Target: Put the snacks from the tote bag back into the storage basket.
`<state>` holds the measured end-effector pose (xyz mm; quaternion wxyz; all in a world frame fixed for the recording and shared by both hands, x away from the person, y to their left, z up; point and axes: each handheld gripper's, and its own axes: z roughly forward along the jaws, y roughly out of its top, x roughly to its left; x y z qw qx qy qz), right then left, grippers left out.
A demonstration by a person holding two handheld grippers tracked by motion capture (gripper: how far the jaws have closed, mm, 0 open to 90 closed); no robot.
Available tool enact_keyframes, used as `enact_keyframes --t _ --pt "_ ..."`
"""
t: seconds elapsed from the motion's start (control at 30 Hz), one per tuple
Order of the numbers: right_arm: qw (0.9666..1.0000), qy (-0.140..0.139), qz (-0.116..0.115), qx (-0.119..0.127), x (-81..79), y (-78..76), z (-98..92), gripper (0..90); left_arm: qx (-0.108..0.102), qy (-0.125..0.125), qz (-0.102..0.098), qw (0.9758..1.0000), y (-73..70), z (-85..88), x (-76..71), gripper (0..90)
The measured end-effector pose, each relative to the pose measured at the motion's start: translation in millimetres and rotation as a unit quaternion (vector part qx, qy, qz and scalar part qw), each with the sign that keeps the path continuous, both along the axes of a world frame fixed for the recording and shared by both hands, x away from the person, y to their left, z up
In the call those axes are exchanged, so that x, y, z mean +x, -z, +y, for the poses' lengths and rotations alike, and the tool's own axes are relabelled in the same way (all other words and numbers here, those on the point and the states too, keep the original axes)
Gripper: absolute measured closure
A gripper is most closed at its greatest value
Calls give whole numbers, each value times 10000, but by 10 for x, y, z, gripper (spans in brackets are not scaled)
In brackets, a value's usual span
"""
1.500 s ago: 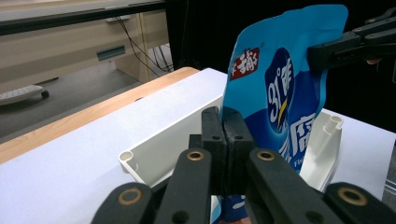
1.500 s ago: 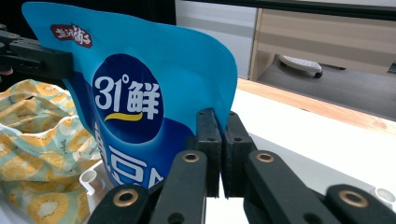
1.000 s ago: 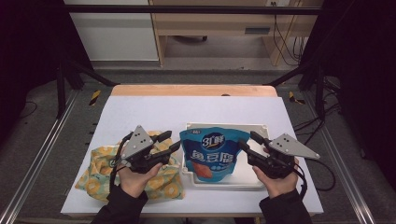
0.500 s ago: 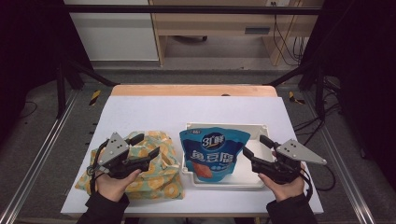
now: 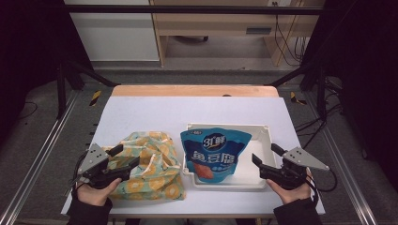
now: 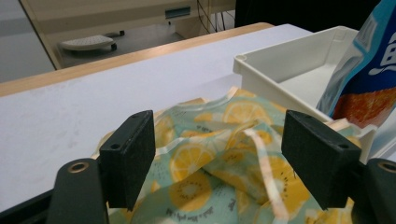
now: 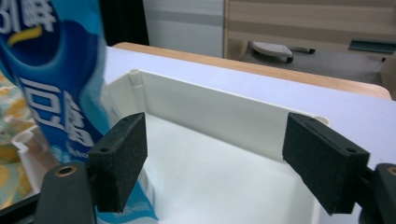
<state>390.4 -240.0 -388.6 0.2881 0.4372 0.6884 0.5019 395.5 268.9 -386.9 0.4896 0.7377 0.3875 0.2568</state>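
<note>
A blue snack bag (image 5: 215,154) lies in a white tray (image 5: 265,133), its lower left edge over the rim. To the tray's left, a crumpled lemon-print fabric bag (image 5: 152,171) rests on the table. My left gripper (image 5: 125,156) hovers over the fabric's left side. Its jaws have just been opening and stand wide, with nothing pressed between them. The left gripper (image 6: 224,161) looks across the fabric (image 6: 210,177) toward the tray (image 6: 285,70). My right gripper (image 5: 266,154) is at the tray's right part, its jaws also just opened, nothing between them. The right gripper (image 7: 219,158) faces the tray's far wall (image 7: 210,112), with the blue bag (image 7: 51,70) to its left.
The white table top (image 5: 187,110) ends in a wooden strip at the back. Metal rails run along both sides. A desk and cables stand beyond the table.
Both grippers have drawn back from the blue bag and sunk. The left one has gone left over the lemon fabric, the right one toward the tray's right side. Both pairs of jaws have widened.
</note>
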Motion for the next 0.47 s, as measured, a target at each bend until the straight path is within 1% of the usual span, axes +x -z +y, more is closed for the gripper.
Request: enact_keyframes --t 0.1,0.13,0.17,0.23,0.27,0.3,0.4,0.47 --pt "9999 70 50 -92 25 44 -29 210 17 -43 42 10000 33 39 -5 260" --pt "9998 108 76 -120 35 63 -44 208 16 -93 87 9999 64 84 -12 261" --pt "9997 148 98 -138 43 78 -55 204 7 -125 91 9999 73 98 -14 262" --pt "9997 168 103 -145 49 88 -63 203 15 -157 98 9998 83 127 -16 264" --pt "9995 227 113 -176 60 107 -87 203 -17 -208 112 9997 92 175 -22 265" --pt "9995 227 113 -176 60 107 -87 203 -17 -208 112 9997 92 175 -22 266" --pt "9994 275 152 -148 63 116 -107 209 -73 -304 130 9994 103 248 -29 270" --pt "9993 296 139 -182 69 124 -108 213 -86 -333 142 9993 104 273 -30 273"
